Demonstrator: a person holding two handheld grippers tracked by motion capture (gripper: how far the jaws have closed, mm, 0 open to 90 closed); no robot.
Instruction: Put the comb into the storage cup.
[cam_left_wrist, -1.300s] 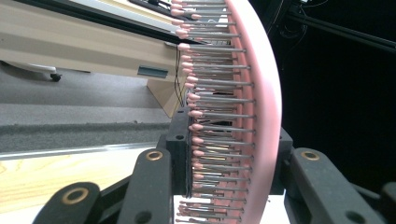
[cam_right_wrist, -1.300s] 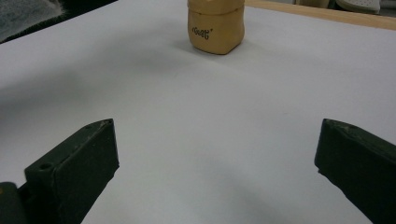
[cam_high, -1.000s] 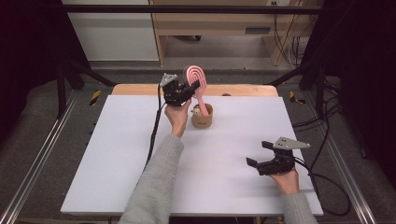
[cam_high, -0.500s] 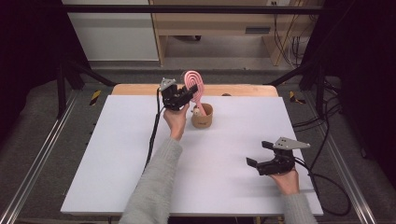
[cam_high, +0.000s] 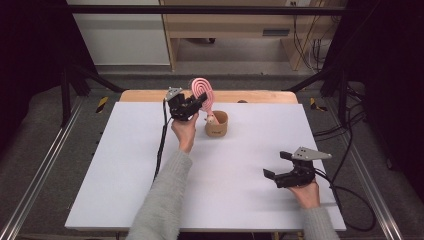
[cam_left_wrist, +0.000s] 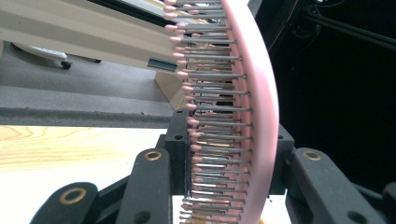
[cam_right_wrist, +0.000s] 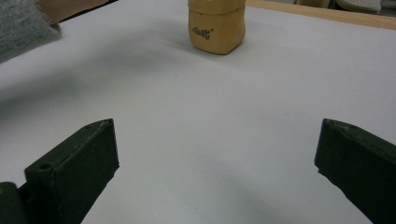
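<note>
The right gripper (cam_high: 278, 167) rests near the front of the white table (cam_high: 125, 190), its jaws spread wide with nothing between them. Farther back, the left gripper (cam_high: 199, 103) pinches a pink hairbrush (cam_high: 202, 90). The brush stands up with its handle end in a small tan cup (cam_high: 217, 125).

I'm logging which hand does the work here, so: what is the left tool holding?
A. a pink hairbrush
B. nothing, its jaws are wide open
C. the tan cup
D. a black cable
A: the left tool is shut on the pink hairbrush, whose bristles run up between the jaws in the left gripper view, with the handle end at the tan cup.
</note>
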